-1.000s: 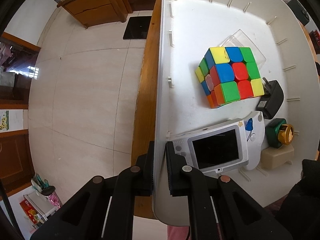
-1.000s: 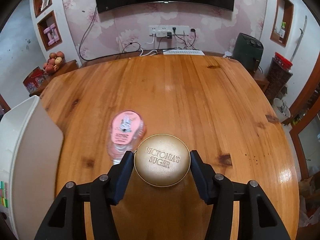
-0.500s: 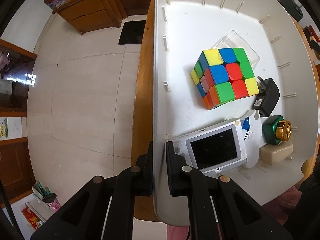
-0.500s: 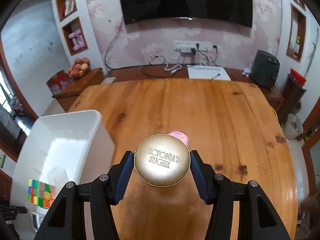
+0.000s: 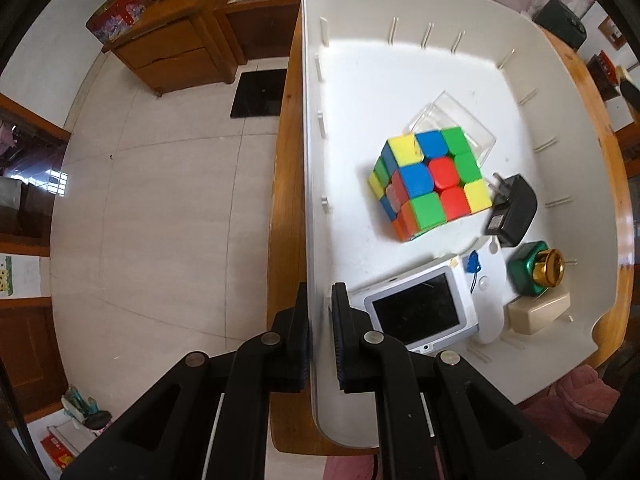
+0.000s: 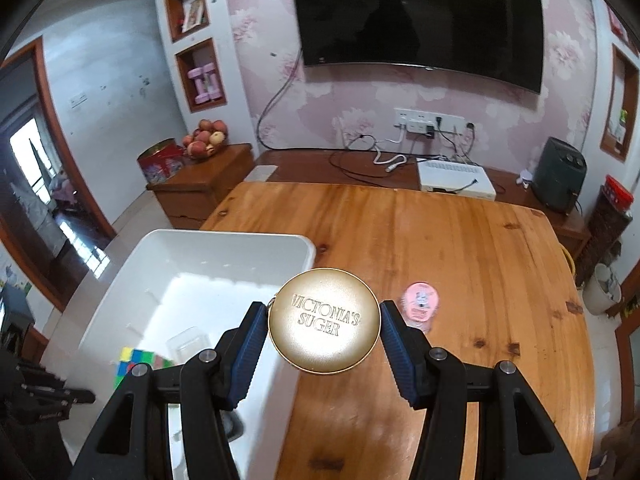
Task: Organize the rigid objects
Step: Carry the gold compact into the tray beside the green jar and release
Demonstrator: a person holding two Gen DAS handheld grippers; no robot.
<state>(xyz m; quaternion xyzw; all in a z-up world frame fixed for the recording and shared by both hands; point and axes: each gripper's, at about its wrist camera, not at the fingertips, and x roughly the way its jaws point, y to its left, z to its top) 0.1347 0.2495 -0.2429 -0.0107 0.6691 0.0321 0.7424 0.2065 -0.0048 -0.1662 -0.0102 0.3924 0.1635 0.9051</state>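
A wooden desk [image 6: 460, 264] fills most of the right wrist view, with a dark TV [image 6: 416, 16] on the pink floral wall behind it. A white bin [image 5: 400, 80] sits at the desk's left edge, seen from straight above in the left wrist view.

The left tongs [image 5: 320, 332] point down and are clamped on the bin's near side wall, one pad outside and one inside. The right tongs [image 6: 324, 332] are closed on a round gold tin [image 6: 324, 326] lettered "VICTORIA'S SUGER", with a blue pad pressed against each side of it. The tin is held in the air near the bin's right edge, partly over the bin and partly over the desk.

Inside the bin, a colour cube [image 5: 430, 182] lies near the middle, overlapping a clear box [image 5: 452, 120] behind it. A white handheld device with a dark screen [image 5: 418, 312] lies nearest the left tongs. A black plug adapter [image 5: 512, 210] lies to the right of the cube. Below it are a green bottle with a gold cap [image 5: 530, 268] and a cream block [image 5: 538, 312].

A small pink-lidded jar [image 6: 420, 304] stands on the desk just right of the tin.
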